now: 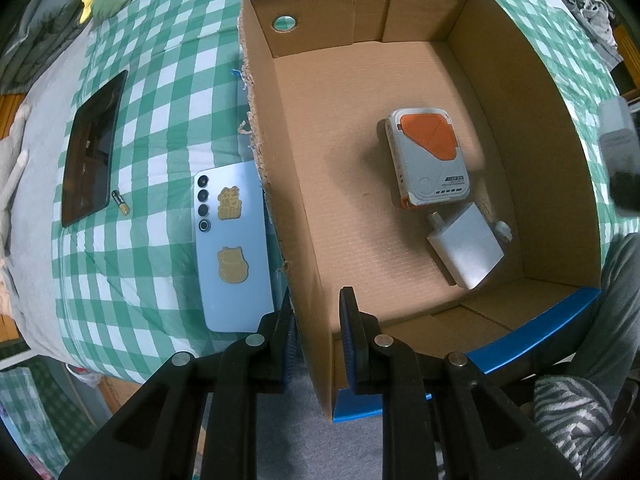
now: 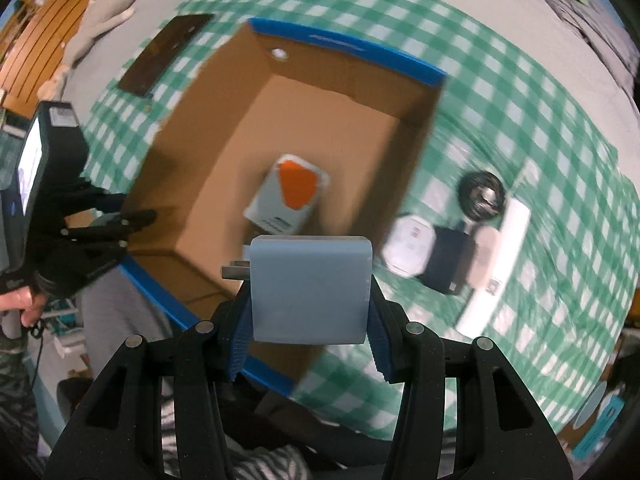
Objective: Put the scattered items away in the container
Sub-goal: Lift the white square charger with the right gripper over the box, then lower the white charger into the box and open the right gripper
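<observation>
The cardboard box [image 1: 520, 92] with blue rim tape stands on a green checked cloth. Inside it lie a grey and orange power bank [image 1: 428, 156] and a white charger [image 1: 464, 246]. My left gripper [image 1: 316, 332] straddles the box's left wall near the front corner, its jaws slightly apart on either side of the cardboard. A blue phone [image 1: 234, 248] lies just left of the box. My right gripper [image 2: 306, 312] is shut on a grey-blue charger block [image 2: 308, 288], held above the box's [image 2: 192, 128] near edge. The power bank [image 2: 290, 196] shows inside.
A dark tablet [image 1: 94, 148] and a small battery [image 1: 121, 203] lie left of the phone. Right of the box in the right wrist view are a white case [image 2: 408, 250], a dark block [image 2: 448, 264], a coiled black cable [image 2: 482, 196] and a long white item [image 2: 496, 268].
</observation>
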Tool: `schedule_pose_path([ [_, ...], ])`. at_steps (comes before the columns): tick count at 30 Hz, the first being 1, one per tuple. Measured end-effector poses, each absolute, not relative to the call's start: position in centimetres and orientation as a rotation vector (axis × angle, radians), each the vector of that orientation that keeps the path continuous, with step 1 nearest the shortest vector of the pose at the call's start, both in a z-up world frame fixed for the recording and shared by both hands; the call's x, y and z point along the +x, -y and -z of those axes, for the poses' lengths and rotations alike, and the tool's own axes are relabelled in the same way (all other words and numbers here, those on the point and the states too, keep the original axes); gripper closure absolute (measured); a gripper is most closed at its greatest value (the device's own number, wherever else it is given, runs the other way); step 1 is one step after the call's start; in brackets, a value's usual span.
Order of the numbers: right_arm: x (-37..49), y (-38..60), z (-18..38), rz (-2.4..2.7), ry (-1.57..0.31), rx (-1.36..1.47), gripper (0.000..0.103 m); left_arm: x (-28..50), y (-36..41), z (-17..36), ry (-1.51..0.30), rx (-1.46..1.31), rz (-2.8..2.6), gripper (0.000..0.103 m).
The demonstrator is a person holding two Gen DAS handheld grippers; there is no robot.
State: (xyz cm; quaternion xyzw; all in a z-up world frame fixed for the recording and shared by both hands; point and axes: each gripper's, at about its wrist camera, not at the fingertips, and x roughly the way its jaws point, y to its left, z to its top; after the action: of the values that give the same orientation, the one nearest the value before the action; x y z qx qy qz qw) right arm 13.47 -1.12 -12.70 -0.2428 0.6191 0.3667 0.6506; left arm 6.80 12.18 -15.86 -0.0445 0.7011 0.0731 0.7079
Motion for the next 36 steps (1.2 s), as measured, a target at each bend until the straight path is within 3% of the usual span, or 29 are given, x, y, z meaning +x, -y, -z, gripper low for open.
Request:
schedule_pose_path([
  [18, 11.1, -3.9, 20.8, -0.834, -1.523, -0.645, 0.054, 6.7, -12.3, 15.8, -1.552, -0.103, -0.157, 0.085],
  [36, 11.3, -2.7, 21.1, -0.834, -1.517, -0.645, 0.053, 6.6, -12.5, 15.6, -1.551, -0.103, -0.156, 0.085],
])
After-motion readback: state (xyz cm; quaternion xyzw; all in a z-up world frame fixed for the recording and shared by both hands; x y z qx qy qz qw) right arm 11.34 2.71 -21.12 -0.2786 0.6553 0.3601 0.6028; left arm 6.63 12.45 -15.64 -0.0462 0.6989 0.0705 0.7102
